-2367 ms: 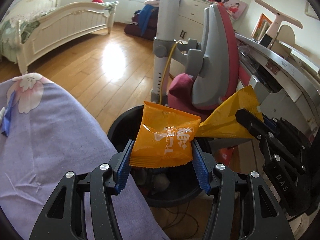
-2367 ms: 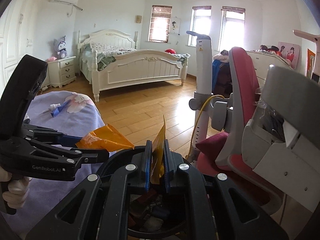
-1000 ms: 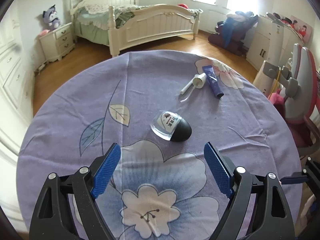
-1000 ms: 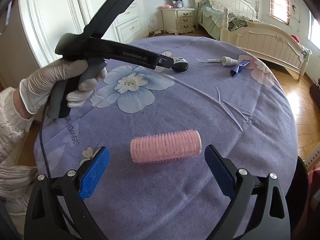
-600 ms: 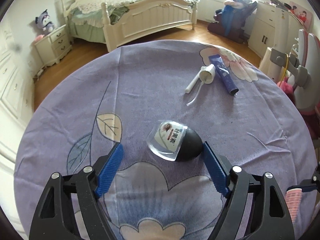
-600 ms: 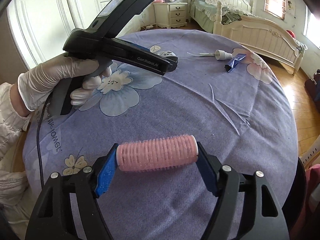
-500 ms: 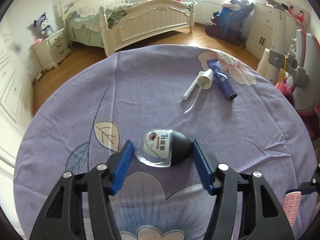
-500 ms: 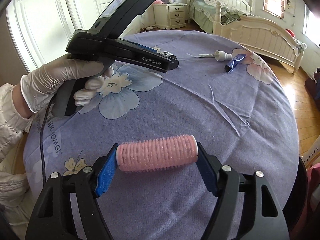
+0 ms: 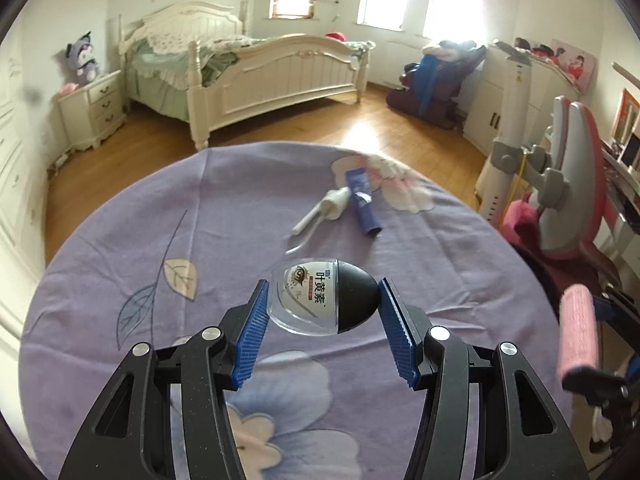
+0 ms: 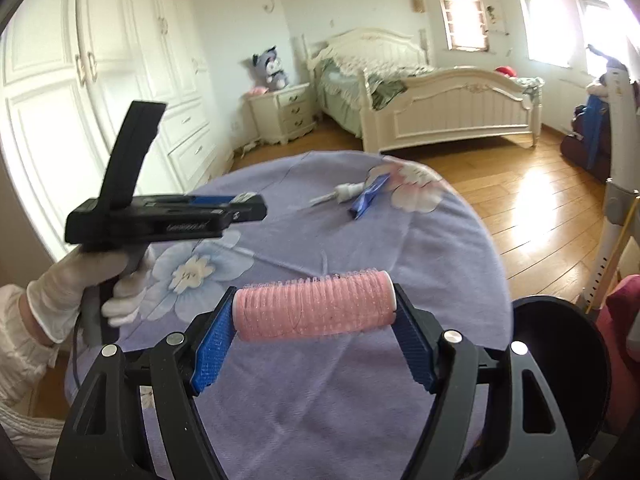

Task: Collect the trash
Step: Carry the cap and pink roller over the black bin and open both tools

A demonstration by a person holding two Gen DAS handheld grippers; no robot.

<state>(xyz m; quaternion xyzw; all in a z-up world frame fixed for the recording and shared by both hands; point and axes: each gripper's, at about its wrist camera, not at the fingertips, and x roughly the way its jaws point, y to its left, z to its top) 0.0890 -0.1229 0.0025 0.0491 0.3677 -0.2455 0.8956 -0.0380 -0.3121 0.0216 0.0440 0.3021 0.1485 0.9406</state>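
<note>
Left wrist: purple floral tablecloth [image 9: 224, 216], wooden floor [image 9: 304, 128], white bed [image 9: 256, 68]

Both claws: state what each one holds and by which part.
Left claw: small clear bottle, base to black cap. Right claw: pink hair roller, by its two ends.

The left wrist view is taken from just behind the left gripper [image 9: 322, 312], angled down over the round purple-clothed table [image 9: 160, 208] and aimed across it toward the bed [image 9: 260, 68] and windows, with the right gripper's pink roller [image 9: 578, 332] caught at its right edge. The right wrist view is taken from just behind the right gripper [image 10: 314, 320], angled down less steeply from the table's other side, toward the bed [image 10: 440, 92] and wardrobe [image 10: 80, 92]. Shared by both views are the tabletop [image 10: 280, 400], the blue tube [image 9: 364, 208] [image 10: 370, 196], the white pump head [image 9: 334, 202] [image 10: 346, 191], the plush toy and the nightstand; the left gripper [image 10: 250, 204] is seen side-on at left in the right view.
</note>
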